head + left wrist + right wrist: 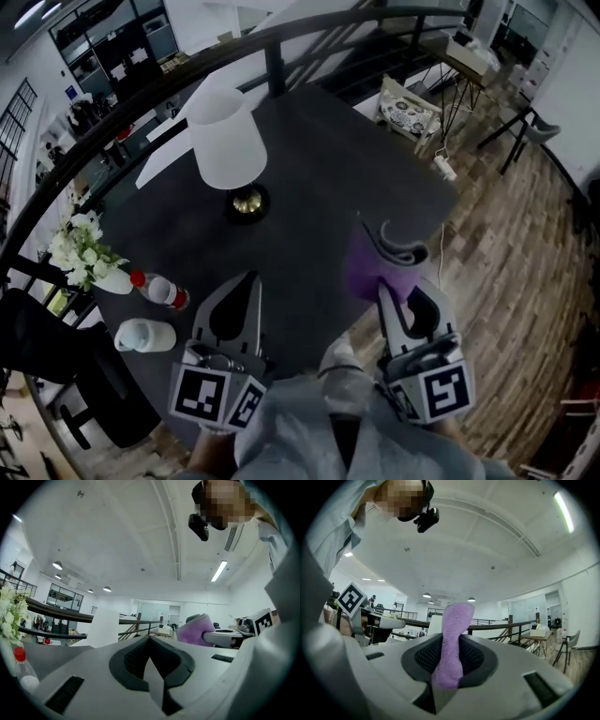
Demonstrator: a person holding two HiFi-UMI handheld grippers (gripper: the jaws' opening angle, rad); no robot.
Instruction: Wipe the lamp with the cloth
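A lamp with a white shade [225, 136] and a brass base [247, 202] stands upright at the far left-middle of the dark table [328, 169]. My right gripper [394, 253] hovers over the table's near right, shut on a purple cloth [367, 270]; the cloth [452, 634] sticks up from between its jaws [447, 667]. My left gripper [246, 300] is shut and holds nothing, below and near the lamp base. In the left gripper view its jaws [151, 660] meet, with the shade [104, 627] ahead and the cloth [193, 629] to the right.
White flowers in a vase [82, 251], a red-capped bottle [161, 291] and a white cup [145, 335] sit at the table's left edge. A dark railing [272, 42] runs behind the lamp. The table's right edge drops to a wooden floor [525, 244].
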